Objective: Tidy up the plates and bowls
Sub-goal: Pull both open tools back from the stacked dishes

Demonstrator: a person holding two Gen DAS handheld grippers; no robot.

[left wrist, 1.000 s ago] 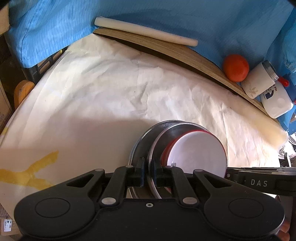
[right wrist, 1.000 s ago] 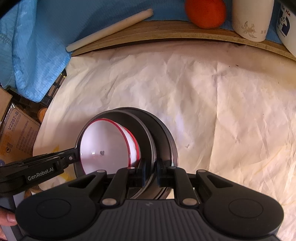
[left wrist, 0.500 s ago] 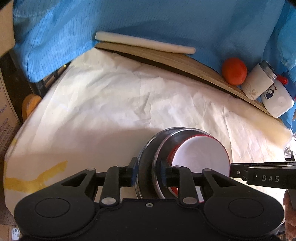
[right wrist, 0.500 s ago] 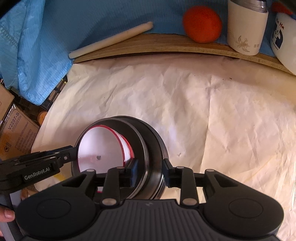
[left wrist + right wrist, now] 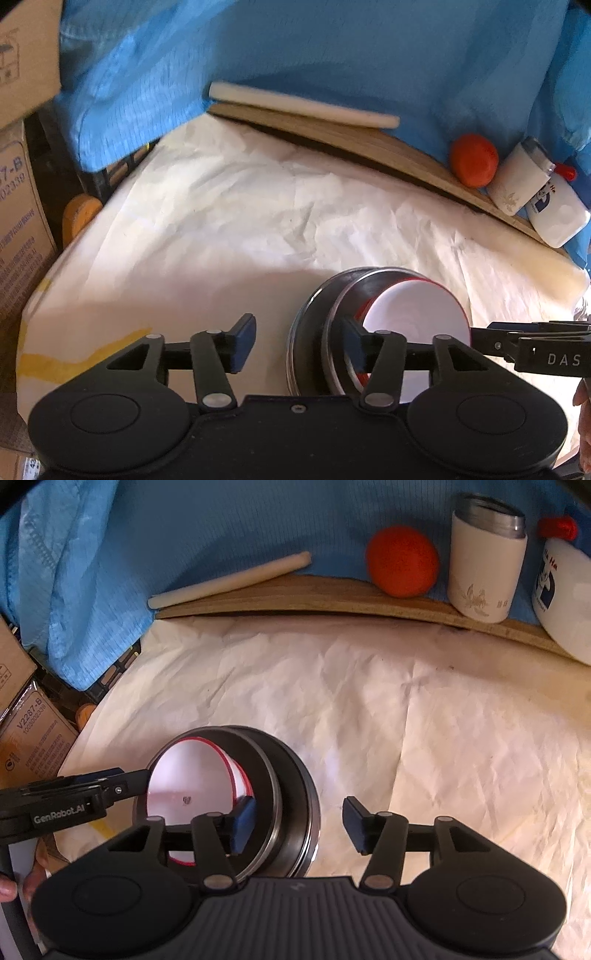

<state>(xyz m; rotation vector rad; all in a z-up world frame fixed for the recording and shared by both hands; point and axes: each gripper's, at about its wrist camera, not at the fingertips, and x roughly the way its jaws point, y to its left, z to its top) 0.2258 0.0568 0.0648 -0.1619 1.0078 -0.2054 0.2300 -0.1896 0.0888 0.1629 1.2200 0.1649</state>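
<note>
A nested stack rests on the white paper-covered table (image 5: 229,229): two dark metal bowls (image 5: 310,332) (image 5: 295,775) holding a white bowl with a red rim (image 5: 413,314) (image 5: 192,775). My left gripper (image 5: 299,345) straddles the stack's left wall, and its jaws are opening. One pad is inside the bowls and the other stands clear outside, so neither presses. My right gripper (image 5: 299,823) straddles the opposite wall in the same way, its jaws also opening. Each gripper shows in the other's view, the right gripper (image 5: 535,354) and the left gripper (image 5: 74,805).
Along the far wooden edge lie a white rod (image 5: 303,105), an orange ball (image 5: 402,561), a white tumbler (image 5: 484,557) and a white bottle with a red cap (image 5: 565,590). Blue cloth (image 5: 332,48) hangs behind. Cardboard boxes (image 5: 18,221) stand left. A yellow mark (image 5: 74,358) crosses the paper.
Both grippers were shut on the metal bowls' rims a second ago. Their jaws have since spread apart and let go. The stack stays in place on the paper.
</note>
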